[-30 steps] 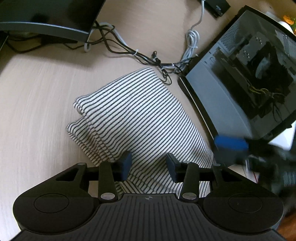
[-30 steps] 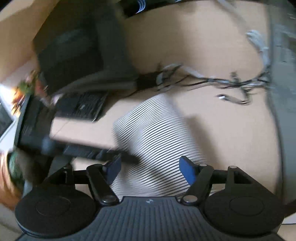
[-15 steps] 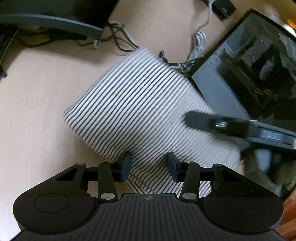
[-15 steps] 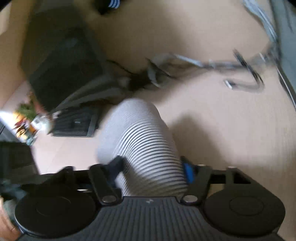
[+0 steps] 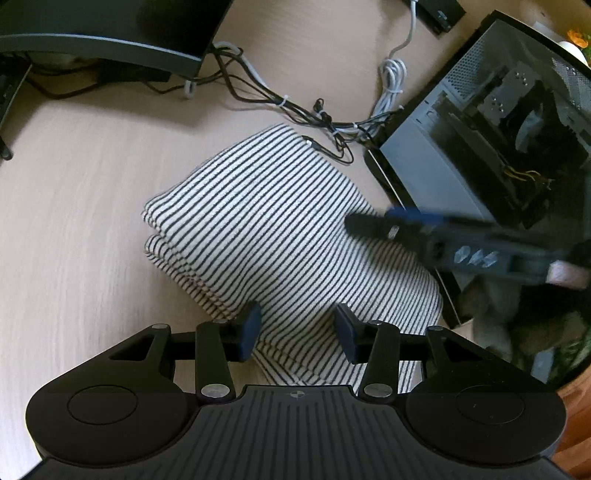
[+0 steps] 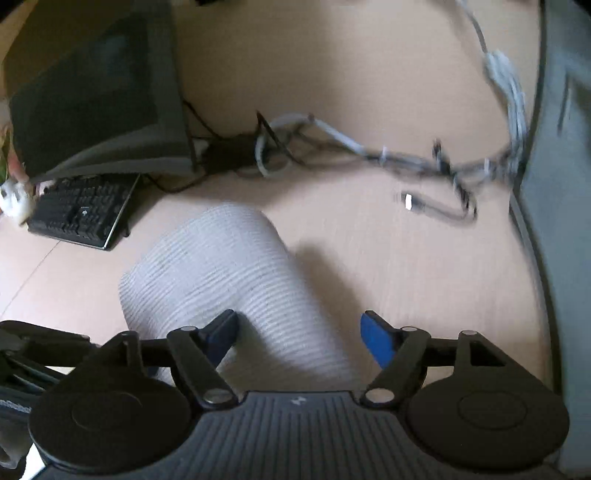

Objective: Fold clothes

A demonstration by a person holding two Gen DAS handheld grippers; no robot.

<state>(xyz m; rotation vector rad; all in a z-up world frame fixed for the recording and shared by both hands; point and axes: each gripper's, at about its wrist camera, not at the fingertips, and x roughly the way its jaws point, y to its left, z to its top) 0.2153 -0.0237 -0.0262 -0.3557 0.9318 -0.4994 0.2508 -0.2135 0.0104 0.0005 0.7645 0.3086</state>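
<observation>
A folded black-and-white striped garment [image 5: 266,229] lies as a thick stack on the light wooden floor. My left gripper [image 5: 298,330] hangs over its near edge. The layered folds run between its blue pads [image 5: 250,326], which stand apart without pinching the cloth. My right gripper [image 5: 380,221] reaches in from the right, blurred, low over the stack's right side. In the right wrist view the garment [image 6: 221,273] is blurred, and the right gripper [image 6: 301,336] straddles its near end. Its jaws are opening: the left pad [image 6: 221,330] touches the cloth and the right pad [image 6: 375,341] stands clear.
An open computer case [image 5: 491,140] lies close to the garment's right. Tangled cables [image 5: 325,118] run just beyond its far corner. A dark monitor [image 5: 103,33] stands at the back left, with a keyboard [image 6: 81,210] beside it. Bare floor [image 5: 74,221] stretches to the left.
The right gripper swung in over the stack, narrowed around it half a second ago, then widened again. The stack shifted under it. The left gripper stayed put.
</observation>
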